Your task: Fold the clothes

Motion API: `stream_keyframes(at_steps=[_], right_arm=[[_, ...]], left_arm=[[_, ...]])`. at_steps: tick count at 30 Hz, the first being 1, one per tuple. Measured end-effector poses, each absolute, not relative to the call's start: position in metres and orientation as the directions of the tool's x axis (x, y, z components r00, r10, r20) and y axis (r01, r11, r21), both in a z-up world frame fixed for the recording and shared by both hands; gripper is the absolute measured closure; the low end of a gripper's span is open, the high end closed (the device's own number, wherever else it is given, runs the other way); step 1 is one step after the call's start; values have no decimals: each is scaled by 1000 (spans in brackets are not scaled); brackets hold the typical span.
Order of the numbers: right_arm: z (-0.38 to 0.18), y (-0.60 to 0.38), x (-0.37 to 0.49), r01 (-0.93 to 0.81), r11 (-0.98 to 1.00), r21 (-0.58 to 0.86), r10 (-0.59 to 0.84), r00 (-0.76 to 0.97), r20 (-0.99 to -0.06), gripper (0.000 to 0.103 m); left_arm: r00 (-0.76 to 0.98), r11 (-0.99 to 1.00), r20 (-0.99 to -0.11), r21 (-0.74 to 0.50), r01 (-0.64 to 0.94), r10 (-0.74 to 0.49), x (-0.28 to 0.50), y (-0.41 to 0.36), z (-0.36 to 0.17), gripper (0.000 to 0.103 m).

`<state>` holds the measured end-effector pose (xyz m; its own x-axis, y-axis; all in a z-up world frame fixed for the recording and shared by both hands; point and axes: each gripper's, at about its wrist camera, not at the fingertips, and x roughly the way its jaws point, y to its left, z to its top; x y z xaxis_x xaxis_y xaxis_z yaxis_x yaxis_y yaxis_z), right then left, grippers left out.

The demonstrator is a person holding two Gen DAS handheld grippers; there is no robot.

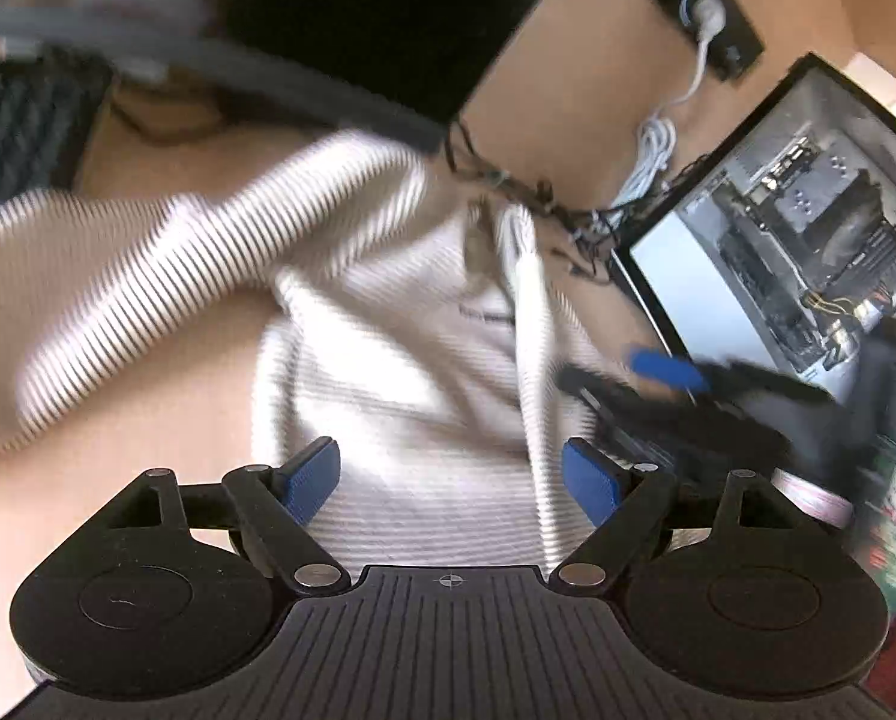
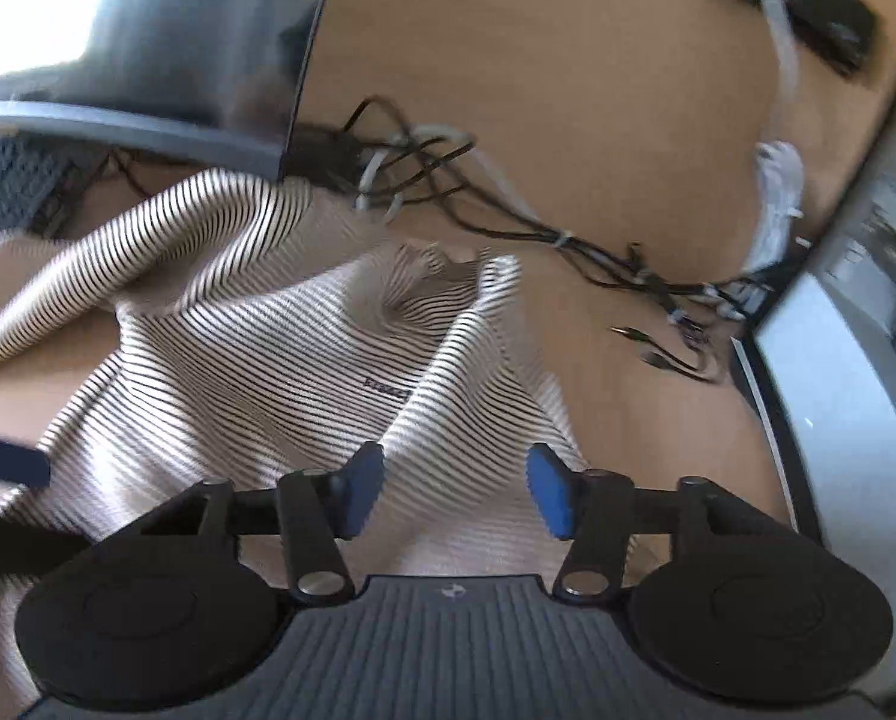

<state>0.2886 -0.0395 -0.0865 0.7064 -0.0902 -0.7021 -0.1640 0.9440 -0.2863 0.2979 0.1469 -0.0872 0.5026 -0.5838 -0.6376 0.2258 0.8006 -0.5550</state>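
Striped sweater (image 2: 255, 360) lay rumpled on wooden surface (image 2: 568, 90) near cables (image 2: 508, 228) | left gripper (image 1: 451, 483) gaped wide, empty | right gripper (image 2: 455, 489) half-spread, empty, above fabric.

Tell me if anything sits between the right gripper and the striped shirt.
Nothing visible does. The right gripper hovers open directly over the striped shirt; the tangled cables lie farther off on the table.

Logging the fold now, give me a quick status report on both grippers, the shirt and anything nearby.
Left gripper open, empty, over cloth. Right gripper open, empty. Striped shirt rumpled, unfolded on desk. Cable tangle beside collar.
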Motion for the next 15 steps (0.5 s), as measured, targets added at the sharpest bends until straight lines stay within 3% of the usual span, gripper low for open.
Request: stream_keyframes(at_steps=[1, 3, 4, 5, 6, 12, 15], right_arm=[[-93, -38, 296, -187, 931, -312, -98, 697, -710, 51], [-102, -37, 304, -242, 899, -366, -109, 686, -719, 66], [-104, -38, 303, -277, 874, -399, -108, 690, -716, 66], [-105, -41, 303, -306, 843, -442, -118, 697, -708, 78], [-104, -44, 304, -323, 803, -500, -145, 708, -691, 99], [-94, -120, 333, -208, 629, -749, -384, 755, -532, 102], [-65, -152, 344, -113, 803, -584, -336, 725, -602, 102]], left_arm=[[490, 803, -647, -547, 236, -584, 299, 142, -89, 17], [480, 814, -664, -525, 246, -573, 302, 132, -92, 18], [474, 815, -669, -528, 240, -573, 305, 129, -94, 18], [467, 815, -674, -531, 233, -573, 308, 126, -96, 18], [464, 812, -672, -537, 230, -576, 310, 122, -99, 18], [474, 809, -663, -540, 231, -579, 312, 114, -103, 14], [480, 816, -666, -522, 249, -572, 307, 113, -103, 13]])
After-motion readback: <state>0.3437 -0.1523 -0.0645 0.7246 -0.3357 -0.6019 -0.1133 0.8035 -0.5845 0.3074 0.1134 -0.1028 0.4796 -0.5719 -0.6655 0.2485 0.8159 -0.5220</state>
